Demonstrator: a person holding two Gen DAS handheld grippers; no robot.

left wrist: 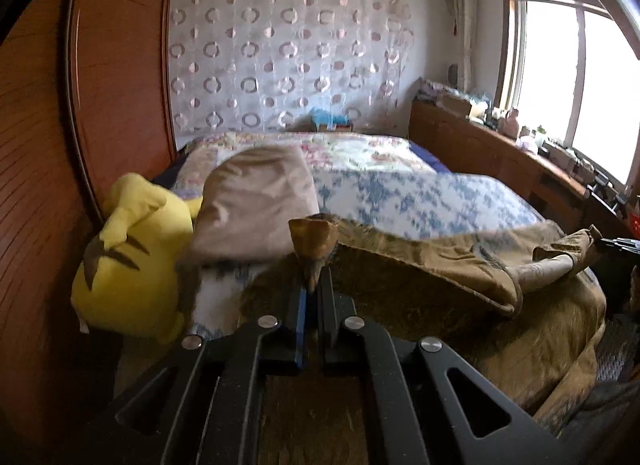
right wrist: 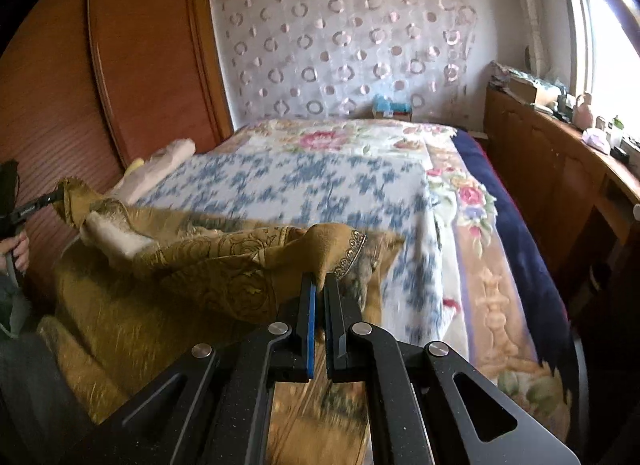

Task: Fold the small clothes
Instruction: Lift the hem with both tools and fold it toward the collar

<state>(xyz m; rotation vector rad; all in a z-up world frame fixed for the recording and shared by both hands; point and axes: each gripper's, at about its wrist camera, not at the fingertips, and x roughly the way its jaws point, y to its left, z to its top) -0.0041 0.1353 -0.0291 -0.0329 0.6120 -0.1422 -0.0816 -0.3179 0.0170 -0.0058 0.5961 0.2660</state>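
A mustard-brown patterned garment point(left wrist: 420, 265) with a trimmed edge is stretched above the near end of the bed. My left gripper point(left wrist: 314, 285) is shut on one corner of it, which sticks up between the fingers. My right gripper point(right wrist: 322, 285) is shut on another corner of the brown garment point(right wrist: 224, 261), beside its decorated hem. In the right wrist view the left gripper point(right wrist: 56, 195) shows at the far left, pinching the other end, with a hand below it. A pale lining shows inside the cloth. More of the brown fabric hangs down over the bed's near edge.
The bed point(right wrist: 312, 185) carries a blue-and-white blanket over a floral quilt. A yellow plush toy point(left wrist: 132, 261) and a beige folded cloth point(left wrist: 256, 205) lie at the left by the wooden wardrobe point(left wrist: 100, 85). A cluttered wooden sideboard point(right wrist: 560, 169) runs under the window on the right.
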